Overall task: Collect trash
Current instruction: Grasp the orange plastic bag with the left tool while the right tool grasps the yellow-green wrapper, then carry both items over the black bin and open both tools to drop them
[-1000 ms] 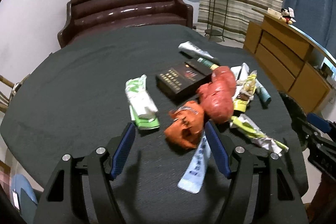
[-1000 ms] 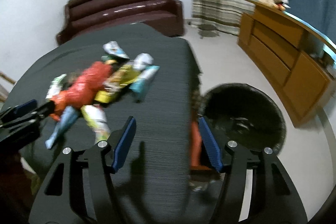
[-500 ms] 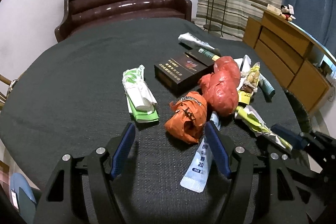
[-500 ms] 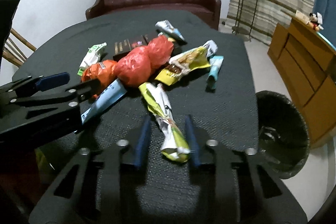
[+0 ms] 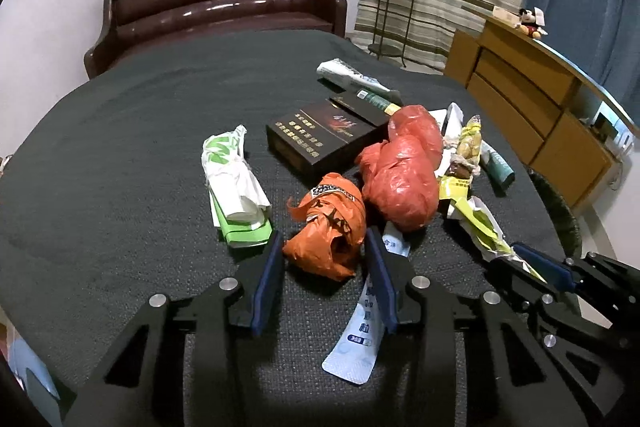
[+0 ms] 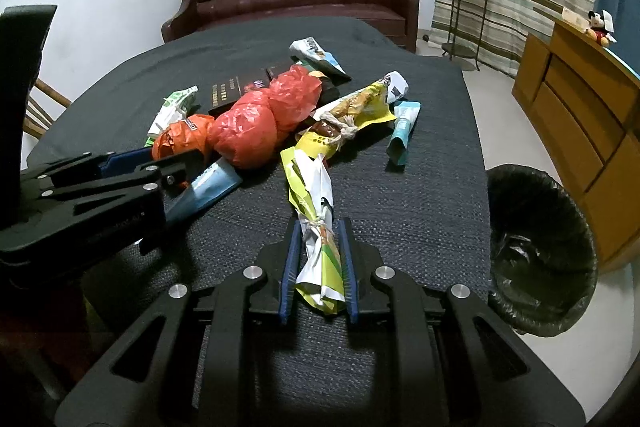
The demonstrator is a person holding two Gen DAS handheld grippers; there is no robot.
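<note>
Two grippers on dark woven tablecloth [image 5: 120, 147], left gripper [image 5: 325, 251] just narrowed, pads touching crumpled orange plastic bag [image 5: 330, 227], right gripper [image 6: 318, 259] clenched on twisted yellow-green foil wrapper [image 6: 316, 211].

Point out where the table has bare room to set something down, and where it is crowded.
The dark table is bare from the green-and-white wrapper out to the sofa side. A second bare strip runs between the teal tube and the edge by the bin. The middle is crowded around the red bag, orange bag and dark box.
</note>
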